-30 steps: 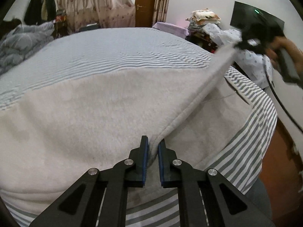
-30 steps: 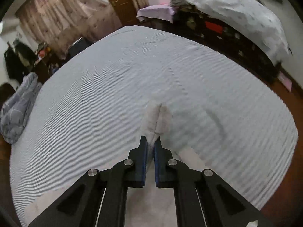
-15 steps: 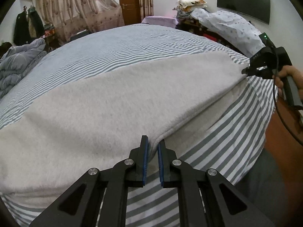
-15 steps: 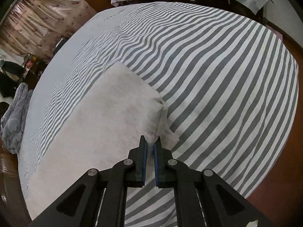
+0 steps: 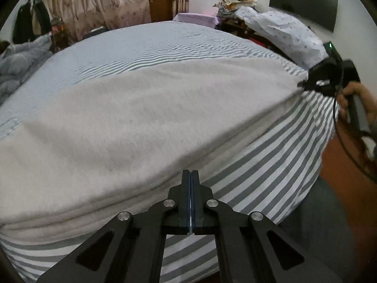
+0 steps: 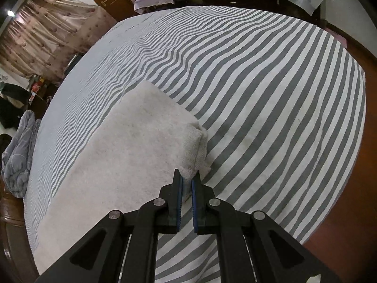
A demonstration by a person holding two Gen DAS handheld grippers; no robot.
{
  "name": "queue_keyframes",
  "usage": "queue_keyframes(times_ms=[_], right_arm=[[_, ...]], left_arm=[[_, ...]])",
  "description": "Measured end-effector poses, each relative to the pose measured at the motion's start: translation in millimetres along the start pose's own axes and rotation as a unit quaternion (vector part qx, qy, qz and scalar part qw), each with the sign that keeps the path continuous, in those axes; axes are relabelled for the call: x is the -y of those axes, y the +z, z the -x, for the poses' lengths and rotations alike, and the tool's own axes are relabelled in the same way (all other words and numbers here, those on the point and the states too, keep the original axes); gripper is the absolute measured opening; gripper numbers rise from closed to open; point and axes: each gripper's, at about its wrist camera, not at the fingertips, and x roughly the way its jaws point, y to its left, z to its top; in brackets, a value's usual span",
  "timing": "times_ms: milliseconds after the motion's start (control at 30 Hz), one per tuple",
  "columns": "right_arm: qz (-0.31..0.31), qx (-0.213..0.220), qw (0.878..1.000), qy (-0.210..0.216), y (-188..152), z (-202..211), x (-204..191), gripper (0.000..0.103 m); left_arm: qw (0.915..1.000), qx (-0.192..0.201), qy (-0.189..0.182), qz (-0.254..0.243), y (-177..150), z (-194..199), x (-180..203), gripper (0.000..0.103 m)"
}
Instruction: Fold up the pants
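Though blur hides detail, left claw (image 5: 191, 176) seems closed empty; right claw (image 6: 186, 179) grips pants (image 6: 132, 146).

I can read no writing, label, brand or number anywhere I look: not on the bedding, the cloth, the wall, or the things stacked across the room.

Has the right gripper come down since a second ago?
Yes. The right gripper, shut on the pants corner, has dropped from level with the wall TV to the striped bed edge.
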Motion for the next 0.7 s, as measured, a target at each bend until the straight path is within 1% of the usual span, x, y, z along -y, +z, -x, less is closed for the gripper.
queue_keyframes(times_ms=[33, 67, 100, 133, 167, 233, 300, 367, 467, 533, 567, 633, 700], right_arm=[[0.005, -0.002, 1.0, -0.004, 0, -3, -1, 0.007], [0.015, -0.008, 1.0, -0.017, -1, -8, -3, 0.012], [0.011, -0.009, 1.0, -0.022, 0, -10, -3, 0.015], [0.006, -0.009, 1.0, -0.024, 2, -12, -3, 0.022], [0.002, -0.011, 1.0, -0.028, 3, -13, -2, 0.032], [0.002, -0.012, 0.999, -0.041, 4, -13, 0, 0.038], [0.001, -0.019, 0.999, -0.035, 4, -12, 2, 0.039], [-0.011, -0.021, 0.999, -0.029, 3, -4, 5, 0.042], [-0.017, -0.008, 0.999, -0.031, 2, 14, 4, 0.042], [-0.008, 0.005, 0.999, -0.035, 2, 29, -4, 0.042], [-0.001, 0.014, 0.999, -0.037, 2, 37, -11, 0.042], [0.021, 0.028, 0.999, -0.029, 3, 52, -31, 0.043], [0.053, 0.031, 0.998, -0.015, 4, 58, -62, 0.043]], left_arm=[[1.0, 0.003, -0.006, -0.005, -1, 0, 1, 0.0], [0.9999, 0.004, -0.013, -0.002, 0, 1, 2, 0.0], [0.9998, 0.001, -0.02, 0.005, 1, 1, 2, 0.0], [0.9995, -0.003, -0.028, 0.012, 3, 1, 1, 0.0], [0.9989, -0.007, -0.042, 0.021, 5, 2, -2, 0.002], [0.9973, -0.011, -0.058, 0.044, 8, 5, -8, 0.004], [0.9961, -0.012, -0.065, 0.058, 10, 9, -16, 0.005], [0.9951, -0.003, -0.06, 0.079, 15, 16, -26, 0.009], [0.9915, 0.019, -0.044, 0.121, 25, 29, -53, 0.018], [0.9871, 0.039, -0.025, 0.153, 31, 39, -80, 0.019], [0.9858, 0.046, -0.013, 0.161, 34, 42, -89, 0.019], [0.9824, 0.054, 0.03, 0.176, 42, 46, -116, 0.022], [0.9777, 0.054, 0.049, 0.197, 46, 45, -136, 0.024]])
